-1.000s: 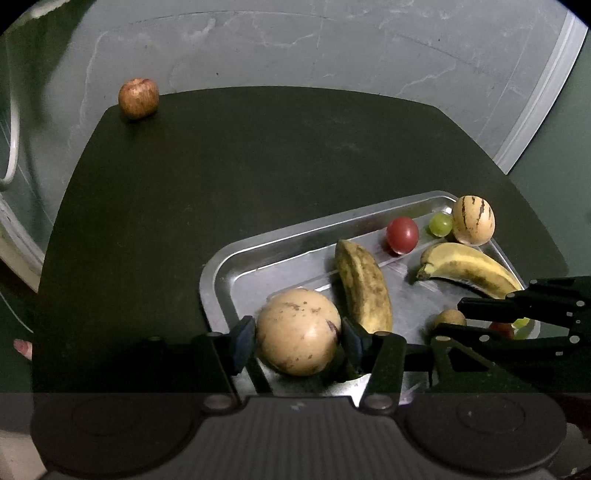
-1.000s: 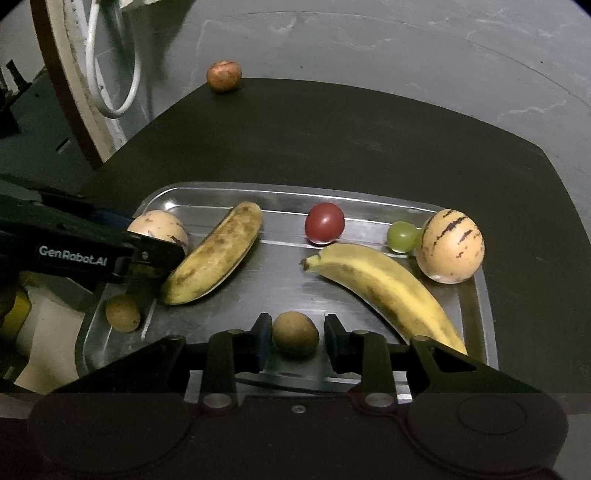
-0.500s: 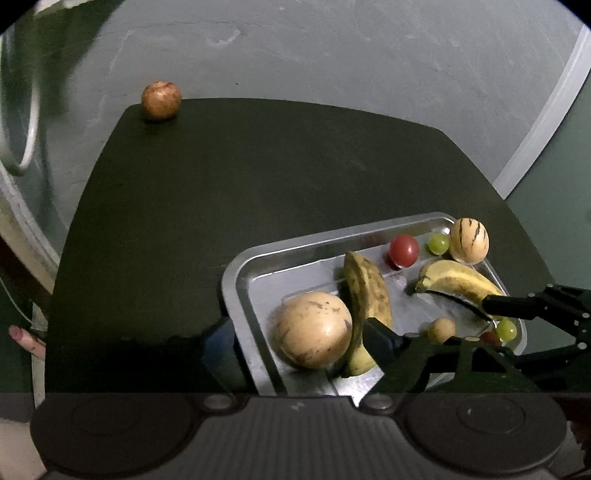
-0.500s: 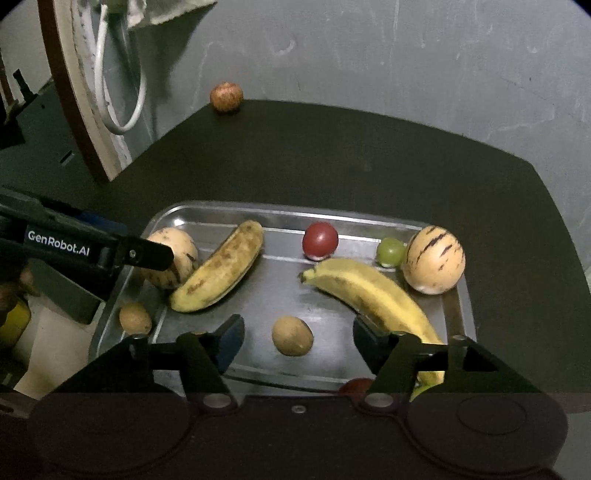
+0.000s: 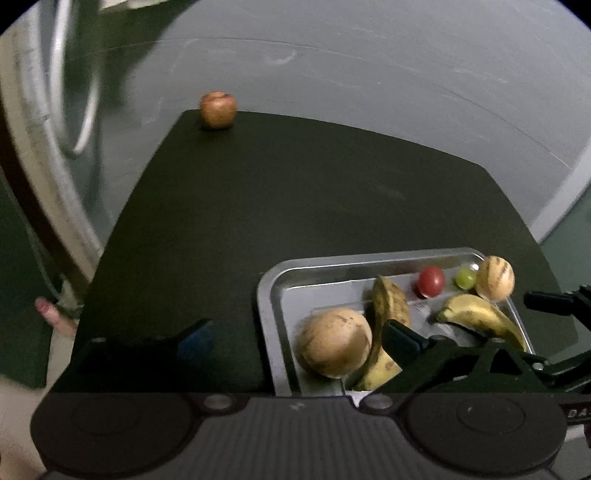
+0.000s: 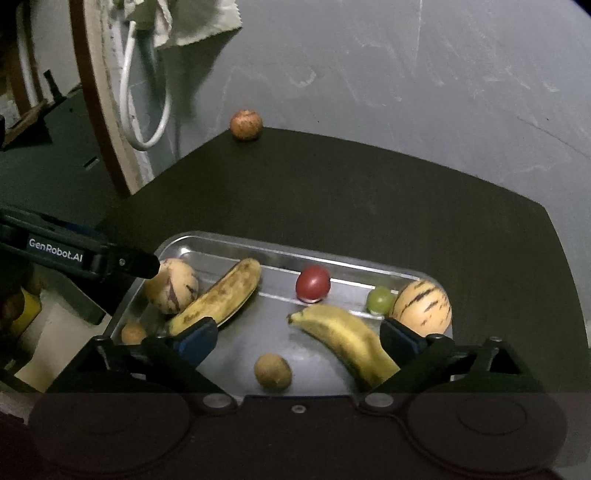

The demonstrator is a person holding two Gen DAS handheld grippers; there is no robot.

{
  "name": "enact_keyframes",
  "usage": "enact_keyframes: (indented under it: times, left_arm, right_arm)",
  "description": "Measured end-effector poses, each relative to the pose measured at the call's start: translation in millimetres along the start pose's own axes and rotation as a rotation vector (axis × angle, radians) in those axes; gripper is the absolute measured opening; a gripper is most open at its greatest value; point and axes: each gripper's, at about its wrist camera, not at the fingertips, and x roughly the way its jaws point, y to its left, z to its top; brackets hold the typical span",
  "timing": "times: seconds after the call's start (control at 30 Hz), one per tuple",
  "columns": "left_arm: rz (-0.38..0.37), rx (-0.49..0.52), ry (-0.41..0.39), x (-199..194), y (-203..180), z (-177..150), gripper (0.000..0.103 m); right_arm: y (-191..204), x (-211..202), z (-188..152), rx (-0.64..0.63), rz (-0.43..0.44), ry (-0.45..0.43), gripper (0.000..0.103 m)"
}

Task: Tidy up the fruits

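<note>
Both the left hand-held gripper (image 5: 295, 339) and right hand-held gripper (image 6: 295, 341) hang released above the metal tray (image 6: 229, 247), the apple (image 6: 246, 124) alone at eleven o'clock on the counter (image 6: 369, 192).

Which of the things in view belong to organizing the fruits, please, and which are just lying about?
Job:
- rectangular metal tray
- two spotted yellow bananas
- red tomato
- green grape
- striped yellow melon
- reddish apple at the table's far corner

Lying about:
- white looped cable
- hanging cloth
</note>
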Motion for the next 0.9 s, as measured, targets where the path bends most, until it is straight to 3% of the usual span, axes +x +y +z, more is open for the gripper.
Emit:
enact_keyframes:
  times: [0.13,0.27,0.37,0.6,0.73,0.9]
  left_arm:
    - [0.075,-0.072,-0.015,-3,-8,-4,0.101]
    - [0.186,-0.170,-0.055,-10,-27,-9,0.102]
    - [0.287,-0.265,-0.071,-16,-48,-12,0.102]
    - [0.437,-0.431,-0.113,-41,-101,-26,0.102]
    - [0.480,-0.462,-0.119,-51,-121,-35,0.102]
    - [0.488,-0.464,-0.148,-58,-137,-49,0.102]
  right_arm:
    - [-20,0,6,-0.032,0.077,-0.017,0.098]
    - [-50,2,11,-0.095,0.214,-0.049,0.102]
    - [-75,6,17,-0.167,0.286,-0.041,0.102]
    - [-120,-9,33,-0.252,0.457,-0.081,0.102]
    - [-129,-20,33,-0.268,0.496,-0.103,0.102]
    - [-136,-27,30,-0.253,0.473,-0.128,0.102]
